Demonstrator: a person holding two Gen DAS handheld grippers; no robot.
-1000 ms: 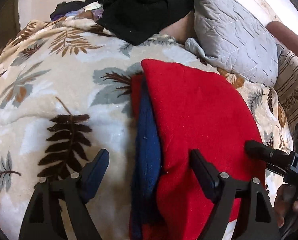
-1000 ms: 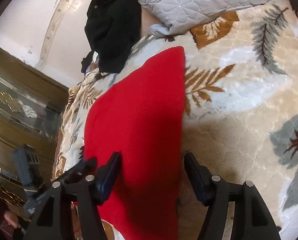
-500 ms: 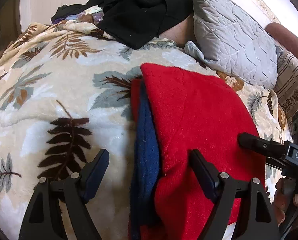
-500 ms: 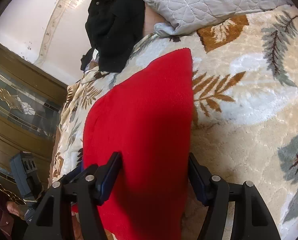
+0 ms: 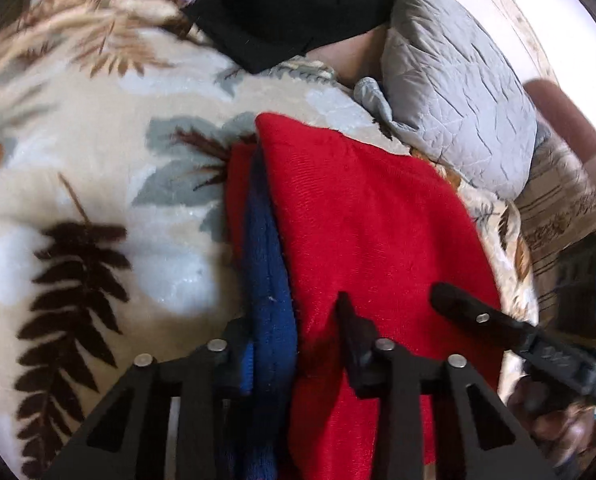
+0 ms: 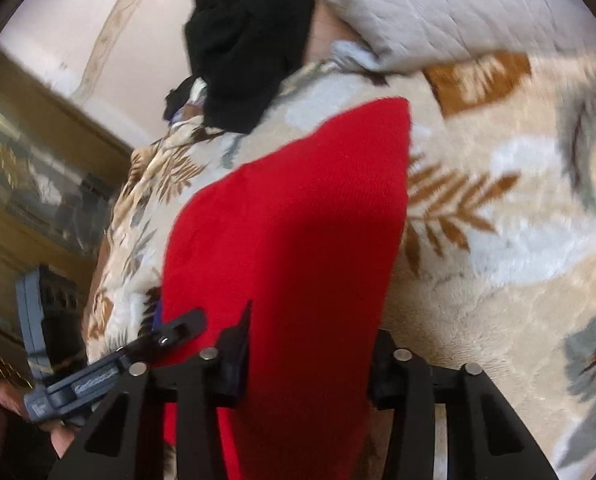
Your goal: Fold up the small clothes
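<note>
Red garment point(image 5: 370, 216) lies folded on leaf-print blanket point(image 5: 98, 152), just below grey pillow point(image 5: 454, 92). Blue layer point(image 5: 266, 264) shows along garment's left edge. Left gripper point(image 5: 290, 344) straddles that edge, fingers partly closed around fabric. Right gripper point(image 6: 310, 356) spans garment's near end; firm grip cannot be told. Black clothes pile point(image 5: 294, 4) beyond garment.

Take the red garment point(image 5: 362, 216) as your landmark. To its left you have open blanket point(image 5: 98, 184), with room to pass. Beyond its far edge a black heap of clothes point(image 5: 290, 4) and a grey pillow point(image 5: 458, 92) block you. To its right the blanket point(image 6: 498, 280) lies open, the same pillow point(image 6: 438, 4) crowding the far corner.
</note>
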